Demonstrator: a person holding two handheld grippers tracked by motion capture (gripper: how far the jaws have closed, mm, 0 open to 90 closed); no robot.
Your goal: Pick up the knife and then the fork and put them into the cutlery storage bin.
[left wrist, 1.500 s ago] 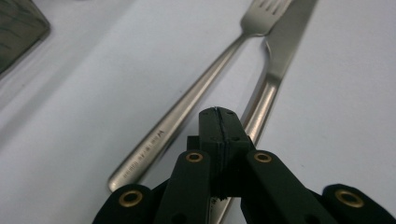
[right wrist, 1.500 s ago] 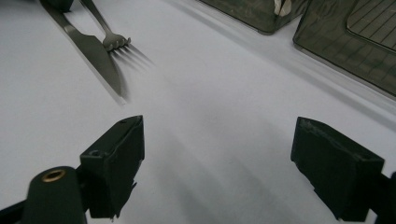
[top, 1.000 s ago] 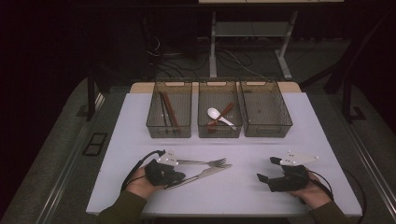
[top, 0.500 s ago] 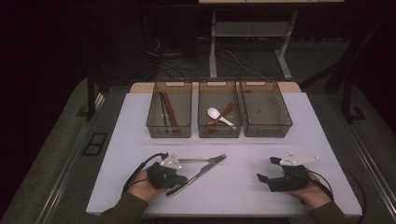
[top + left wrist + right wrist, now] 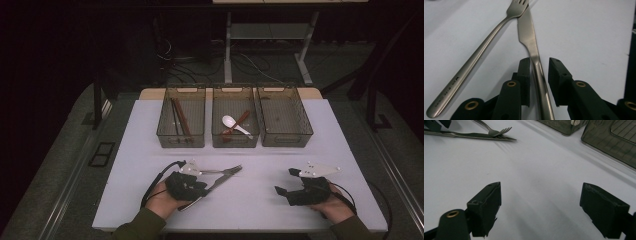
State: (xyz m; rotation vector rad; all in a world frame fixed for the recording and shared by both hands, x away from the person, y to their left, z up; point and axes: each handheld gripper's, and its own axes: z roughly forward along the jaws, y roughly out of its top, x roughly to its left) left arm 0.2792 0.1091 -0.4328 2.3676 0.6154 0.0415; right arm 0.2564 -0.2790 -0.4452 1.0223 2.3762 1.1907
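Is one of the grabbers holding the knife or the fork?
The left gripper has its fingers around the knife handle, not clearly clamped. The fork lies free; right gripper holds nothing.

Between the black fingers (image 5: 524, 75) of the left gripper (image 5: 539, 72) lies a plain silver knife (image 5: 531, 42); just beside them, a matching silver fork (image 5: 481, 50). Ahead of the right gripper's (image 5: 540, 202) black fingers (image 5: 485, 205), the white table (image 5: 536, 170) and smoky translucent bins (image 5: 614, 142).
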